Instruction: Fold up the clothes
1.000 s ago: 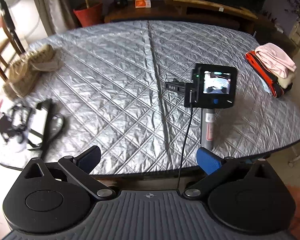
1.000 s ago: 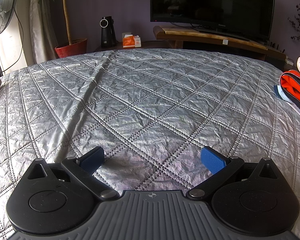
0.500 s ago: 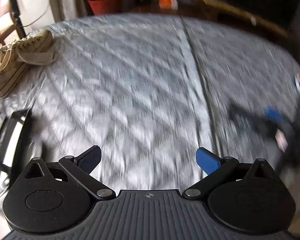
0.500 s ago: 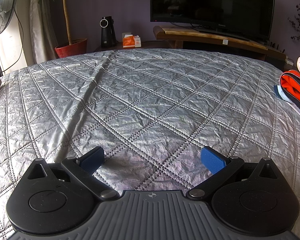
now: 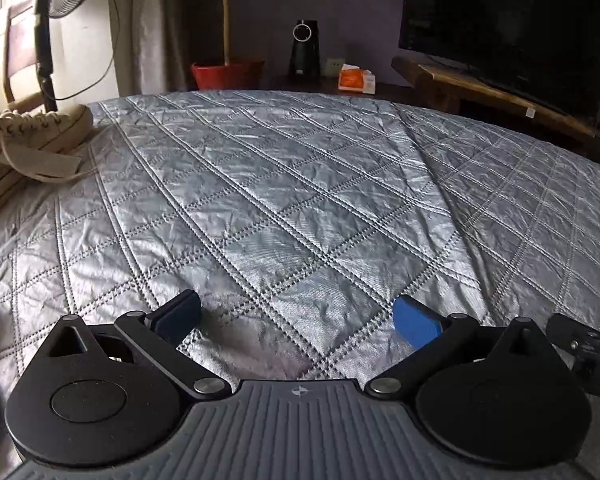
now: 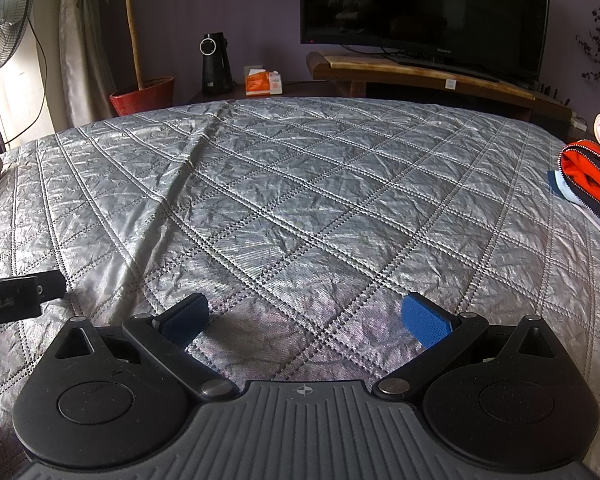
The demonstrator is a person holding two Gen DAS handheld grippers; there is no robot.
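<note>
Swung down within the last second from a high overview to low over the silver quilted tabletop cover [image 5: 300, 200]: left claw [image 5: 296, 318], released, empty. Far left of it, beige canvas lace-up shoes [image 5: 28, 136]. Level beside it, unmoved: right claw [image 6: 306, 322], also spread wide, grasping nothing. Far right of that claw, a stack of folded clothes, orange, navy and pink [image 6: 588, 168], at the cover's edge. No unfolded garment between or ahead of either claw; fits a pause before fetching another piece, or folding finished.

The black left gripper with blue pads [image 5: 298, 316] has swung down low over the silver quilted cover [image 5: 300, 184], beside the right gripper [image 5: 588, 348]
</note>
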